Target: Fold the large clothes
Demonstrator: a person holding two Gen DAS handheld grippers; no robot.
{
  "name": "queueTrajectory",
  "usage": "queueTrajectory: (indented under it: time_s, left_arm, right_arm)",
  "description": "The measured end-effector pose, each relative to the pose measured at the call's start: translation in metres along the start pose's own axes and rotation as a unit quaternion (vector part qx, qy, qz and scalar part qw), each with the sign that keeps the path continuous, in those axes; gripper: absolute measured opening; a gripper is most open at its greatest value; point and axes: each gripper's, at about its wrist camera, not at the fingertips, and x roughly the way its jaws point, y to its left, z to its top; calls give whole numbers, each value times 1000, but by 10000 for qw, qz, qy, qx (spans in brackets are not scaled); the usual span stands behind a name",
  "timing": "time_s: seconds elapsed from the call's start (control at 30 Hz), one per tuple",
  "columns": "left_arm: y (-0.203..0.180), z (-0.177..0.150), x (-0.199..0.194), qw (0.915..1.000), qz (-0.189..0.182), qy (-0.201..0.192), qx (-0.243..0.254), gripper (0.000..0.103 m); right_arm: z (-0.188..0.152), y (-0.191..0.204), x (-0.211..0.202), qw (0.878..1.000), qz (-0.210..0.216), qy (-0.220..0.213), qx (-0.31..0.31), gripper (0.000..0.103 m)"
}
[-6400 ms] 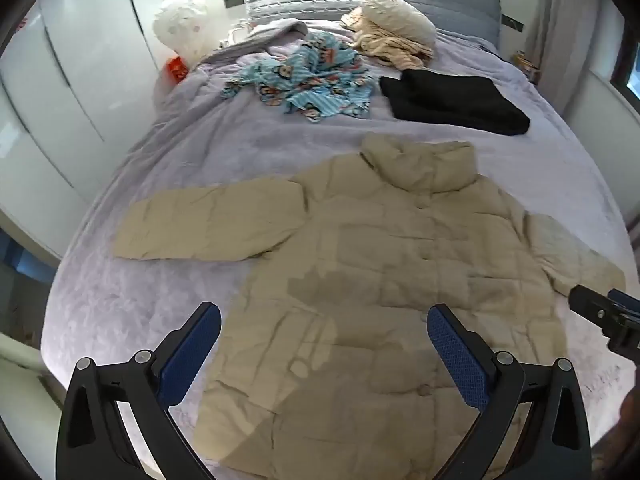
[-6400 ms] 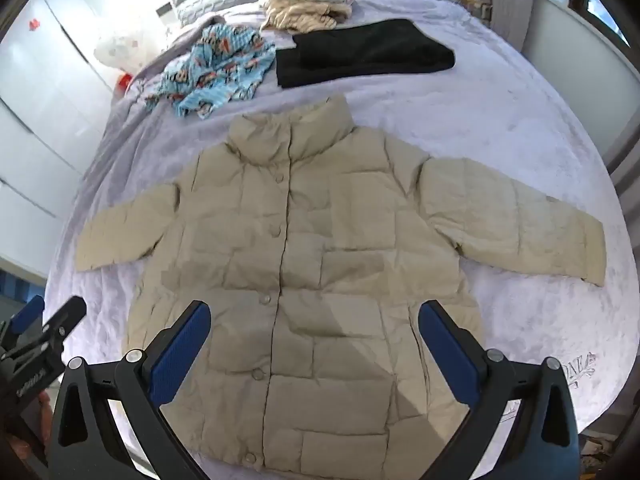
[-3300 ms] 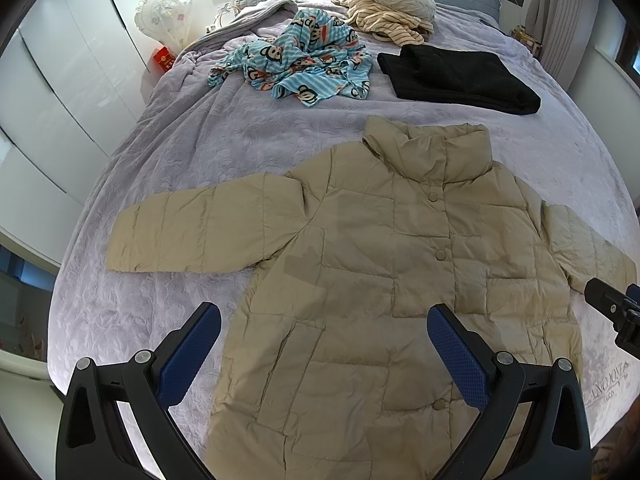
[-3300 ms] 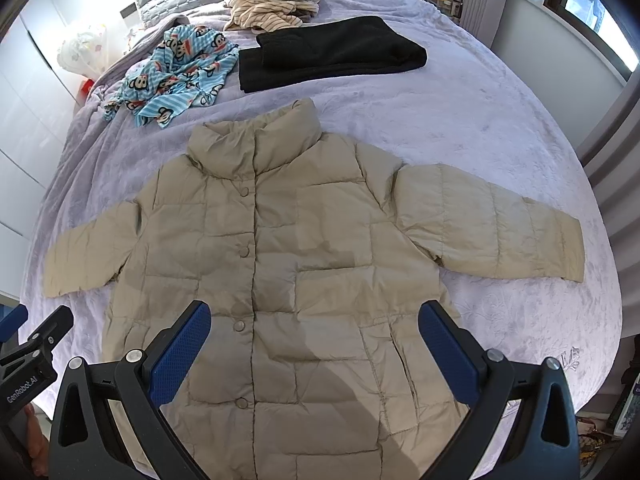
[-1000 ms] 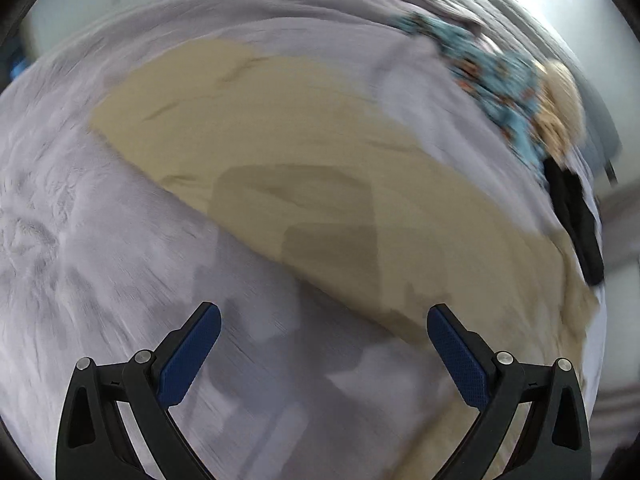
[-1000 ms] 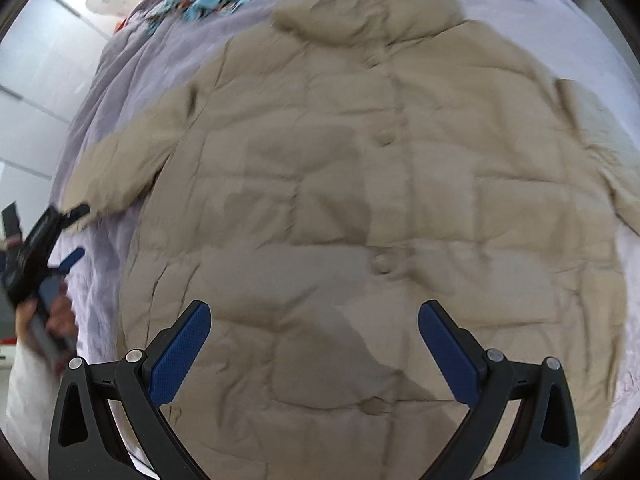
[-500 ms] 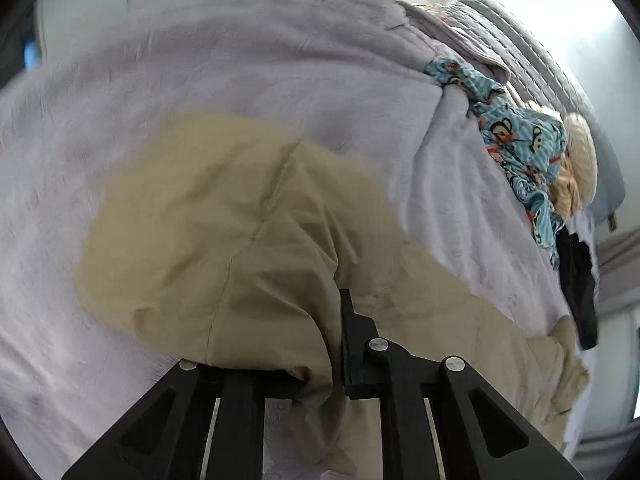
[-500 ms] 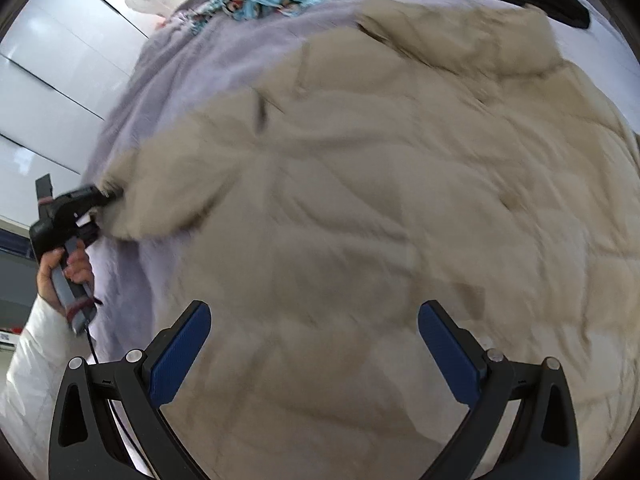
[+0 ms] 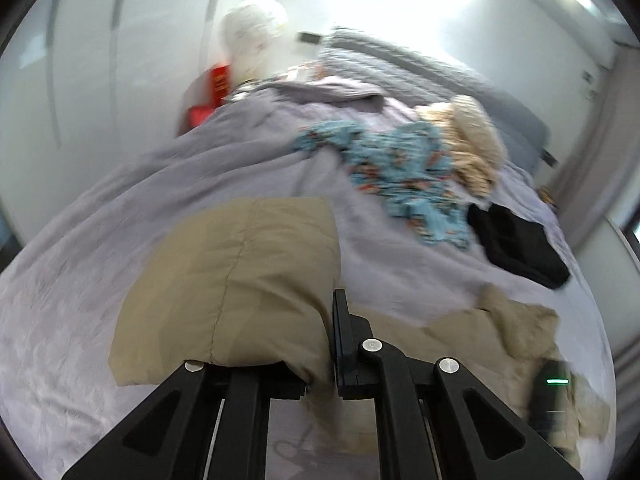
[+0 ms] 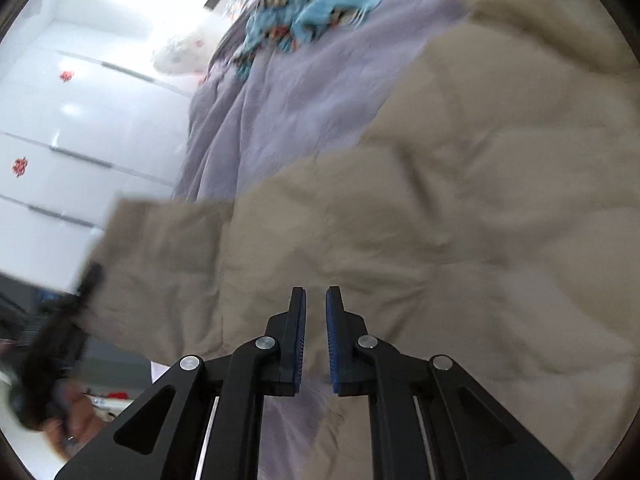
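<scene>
A beige puffer jacket (image 10: pixel 460 220) lies spread on the lilac bed cover (image 9: pixel 72 280). My left gripper (image 9: pixel 328 320) is shut on its sleeve (image 9: pixel 240 276), which hangs lifted above the bed and drapes over the left finger. In the right wrist view that gripper (image 10: pixel 64 320) shows blurred at the sleeve's cuff. My right gripper (image 10: pixel 316 320) sits low over the jacket's side edge below that sleeve. Its jaws are closing, the blue pads (image 10: pixel 332 332) only a narrow slit apart with beige fabric in it. The right gripper's body (image 9: pixel 552 392) shows over the jacket at the lower right.
Towards the headboard lie a blue patterned garment (image 9: pixel 400 168), a cream knit pile (image 9: pixel 472 140) and a folded black garment (image 9: pixel 516 240). White wardrobe doors (image 10: pixel 60 140) run along the bed's left side. A hand (image 10: pixel 68 420) holds the left gripper beyond the bed's edge.
My left gripper shut on the sleeve cuff and rose with it. My right gripper swept left and down across the jacket, and its wide-open jaws came almost together.
</scene>
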Motion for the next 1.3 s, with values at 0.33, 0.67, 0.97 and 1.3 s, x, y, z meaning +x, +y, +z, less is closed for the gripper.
queueTrajectory:
  time_s: [0.33, 0.67, 0.97, 1.3]
  left_arm:
    - [-154, -36, 40, 9898, -946, 585, 886, 11]
    - [-311, -137, 88, 9539, -993, 676, 2750, 12]
    - [-327, -229, 123, 9178, -413, 1314, 3725, 103]
    - [-219, -149, 48, 9704, -254, 773, 2275, 103]
  right_arm:
    - [2, -31, 40, 9941, 377, 885, 498, 7]
    - [10, -144, -141, 9880, -1260, -402, 796, 10]
    - [6, -187, -194, 9793, -1734, -367, 979, 10]
    - [1, -145, -214, 9791, -1960, -459, -275, 80]
